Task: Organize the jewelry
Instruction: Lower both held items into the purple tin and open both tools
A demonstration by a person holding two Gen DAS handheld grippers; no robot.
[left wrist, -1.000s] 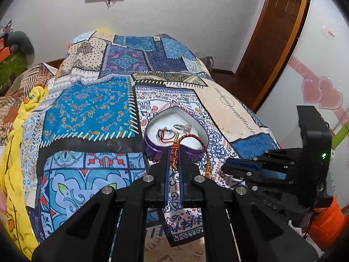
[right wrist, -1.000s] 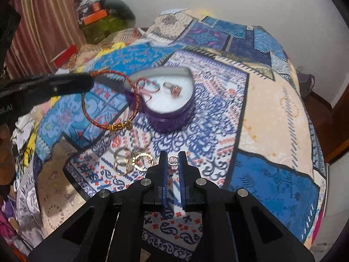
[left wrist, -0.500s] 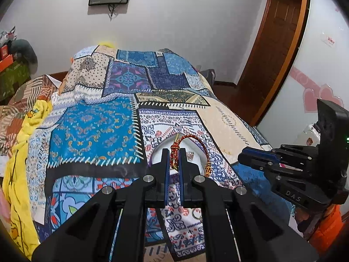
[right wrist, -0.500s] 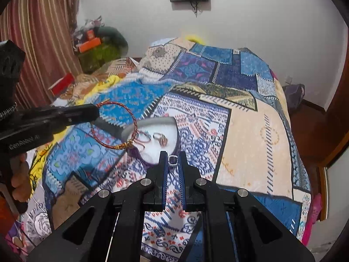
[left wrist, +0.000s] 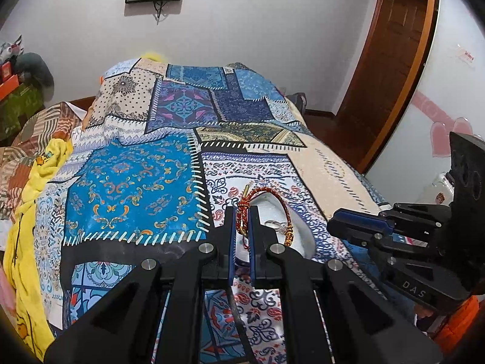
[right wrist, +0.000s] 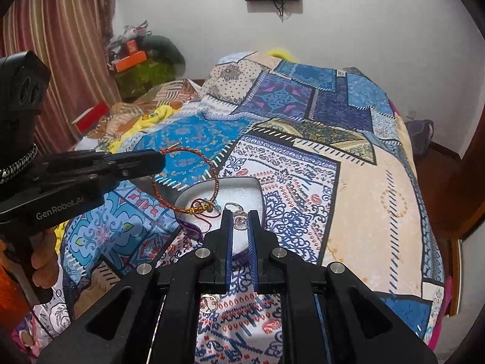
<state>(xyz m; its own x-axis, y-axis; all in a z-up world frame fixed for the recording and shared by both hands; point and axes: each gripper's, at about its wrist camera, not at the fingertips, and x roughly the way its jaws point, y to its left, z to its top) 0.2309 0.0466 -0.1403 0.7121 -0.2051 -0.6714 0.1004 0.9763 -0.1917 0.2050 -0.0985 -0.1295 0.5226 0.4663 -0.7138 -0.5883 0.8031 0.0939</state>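
My left gripper point(left wrist: 242, 212) is shut on a red and gold cord bracelet point(left wrist: 280, 201) and holds it above the purple heart-shaped jewelry box point(right wrist: 245, 189) with a white lining. From the right wrist view the bracelet point(right wrist: 212, 163) hangs from the left gripper point(right wrist: 157, 159) over the box's left edge. My right gripper point(right wrist: 240, 219) is shut on a small silver ring point(right wrist: 240, 222) just above the box's near side. The box point(left wrist: 298, 227) holds a red string piece and a silver ring point(left wrist: 274, 224). The right gripper point(left wrist: 339, 223) shows at the right in the left wrist view.
The box sits on a patchwork bedspread point(right wrist: 348, 163). A gold ring point(right wrist: 209, 301) lies on the cloth below my right gripper. A yellow blanket point(left wrist: 27, 212) lies along the bed's left edge. A wooden door point(left wrist: 391, 60) stands at the right.
Both grippers have risen and tilted up, so the box sits lower and closer under the fingertips. The bracelet and the ring stay gripped and hang over the box.
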